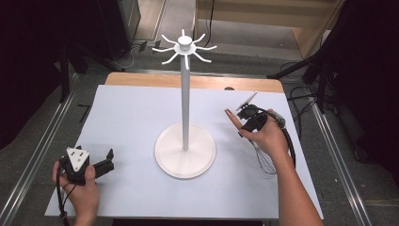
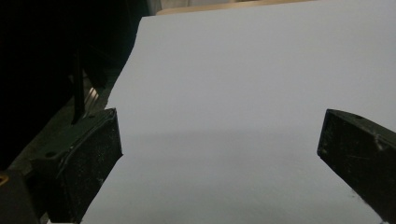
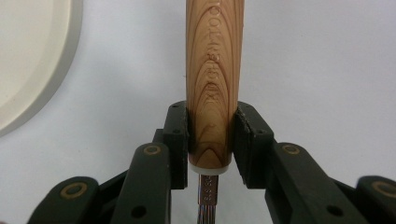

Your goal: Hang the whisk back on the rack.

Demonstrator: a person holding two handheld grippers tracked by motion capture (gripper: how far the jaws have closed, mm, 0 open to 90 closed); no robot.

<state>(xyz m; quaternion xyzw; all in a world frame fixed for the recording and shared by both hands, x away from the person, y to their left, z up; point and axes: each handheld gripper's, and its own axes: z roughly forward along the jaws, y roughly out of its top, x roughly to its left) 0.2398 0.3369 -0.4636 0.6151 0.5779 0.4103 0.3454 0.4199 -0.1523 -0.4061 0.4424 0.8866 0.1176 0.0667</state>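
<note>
A person at a white-topped desk [image 1: 136, 117] holds a gripper in each hand. The right gripper [image 1: 248, 118], at the right side of the desk, has its jaws closed on the wooden handle of a whisk [image 3: 215, 70]; the right gripper view shows the two black pads pressing the handle from either side near its lower end, just above a pale collar where the metal wires begin. In the high view the handle's tip [image 1: 231, 116] points up and toward the stand, while the wire loops [image 1: 266, 160] hang below the right hand [image 1: 269, 137], seemingly clear of the desk, though the thin wires are hard to make out there.

A tall white stand [image 1: 185, 94] rises from a round base [image 1: 185, 151] at the middle of the desk, with curved hooks [image 1: 184, 47] spreading from its top. The whisk is to the right of the pole, apart from it, well below the hooks. An edge of the base [image 3: 32, 60] shows at the left of the right gripper view.

The left gripper [image 1: 104, 162] rests low near the desk's front left corner, in the left hand [image 1: 82, 186], well apart from the stand. Its jaws stand wide open with nothing between them; the left gripper view shows bare white desk [image 2: 243, 93] in the gap.
</note>
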